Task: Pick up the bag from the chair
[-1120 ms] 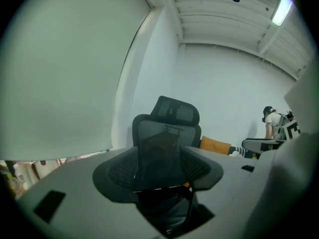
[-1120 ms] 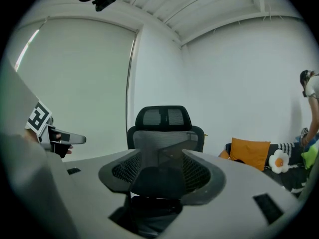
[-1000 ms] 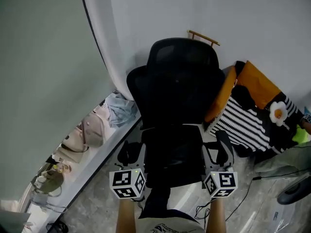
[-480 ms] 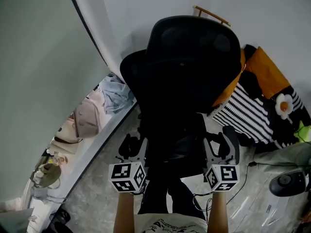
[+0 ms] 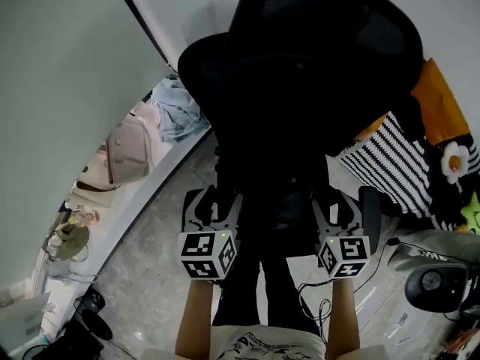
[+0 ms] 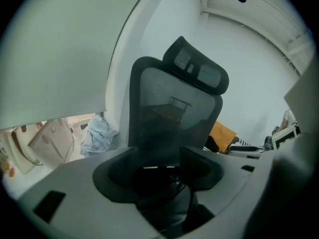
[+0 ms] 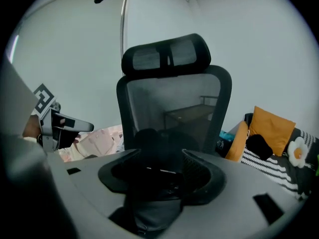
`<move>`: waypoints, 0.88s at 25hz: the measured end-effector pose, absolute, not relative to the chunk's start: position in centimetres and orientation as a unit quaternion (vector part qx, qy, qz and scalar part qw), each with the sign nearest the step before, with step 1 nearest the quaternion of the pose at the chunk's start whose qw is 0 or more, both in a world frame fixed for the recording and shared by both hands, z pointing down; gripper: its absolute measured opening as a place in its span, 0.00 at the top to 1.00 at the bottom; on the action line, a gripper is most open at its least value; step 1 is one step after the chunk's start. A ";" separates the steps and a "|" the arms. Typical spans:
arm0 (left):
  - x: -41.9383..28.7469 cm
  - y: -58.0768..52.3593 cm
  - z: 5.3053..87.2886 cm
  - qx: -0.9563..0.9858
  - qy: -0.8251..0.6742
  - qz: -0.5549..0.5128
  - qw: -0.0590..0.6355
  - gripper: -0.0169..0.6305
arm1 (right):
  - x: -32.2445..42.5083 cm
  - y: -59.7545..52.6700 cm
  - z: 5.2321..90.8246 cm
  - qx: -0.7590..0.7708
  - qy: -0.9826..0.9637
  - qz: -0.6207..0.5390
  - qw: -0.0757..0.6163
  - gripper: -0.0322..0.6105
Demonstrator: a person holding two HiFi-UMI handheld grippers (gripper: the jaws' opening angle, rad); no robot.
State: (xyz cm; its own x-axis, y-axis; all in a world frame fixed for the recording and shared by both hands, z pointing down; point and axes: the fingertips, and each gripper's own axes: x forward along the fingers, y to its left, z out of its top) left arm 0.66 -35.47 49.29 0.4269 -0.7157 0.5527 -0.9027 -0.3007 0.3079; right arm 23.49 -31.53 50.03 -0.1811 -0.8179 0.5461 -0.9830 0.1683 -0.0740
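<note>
Left gripper (image 5: 214, 198) and right gripper (image 5: 345, 201) — two tools, both with jaws spread wide, gripping nothing — hover at the front of one black chair (image 5: 322, 51). One dark bag (image 7: 152, 138) sits on its seat against the backrest, ahead of both.

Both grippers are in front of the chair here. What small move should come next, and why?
Probably ease both grippers forward and down toward the dark bag on the chair seat. The left gripper and right gripper both have jaws apart, gripping nothing, and the bag lies beyond their tips, untouched. No handle can be made out.
</note>
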 end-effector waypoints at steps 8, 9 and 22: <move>3.6 -37.9 58.6 0.773 -0.493 0.182 0.354 0.55 | 24.4 -34.6 59.1 0.559 -0.756 0.270 0.207 0.54; 3.7 -38.0 60.1 0.769 -0.491 0.189 0.364 0.55 | 24.4 -34.9 60.2 0.553 -0.758 0.284 0.198 0.53; 3.3 -39.4 76.9 0.709 -0.489 0.257 0.439 0.53 | 25.3 -36.4 76.5 0.513 -0.736 0.384 0.219 0.52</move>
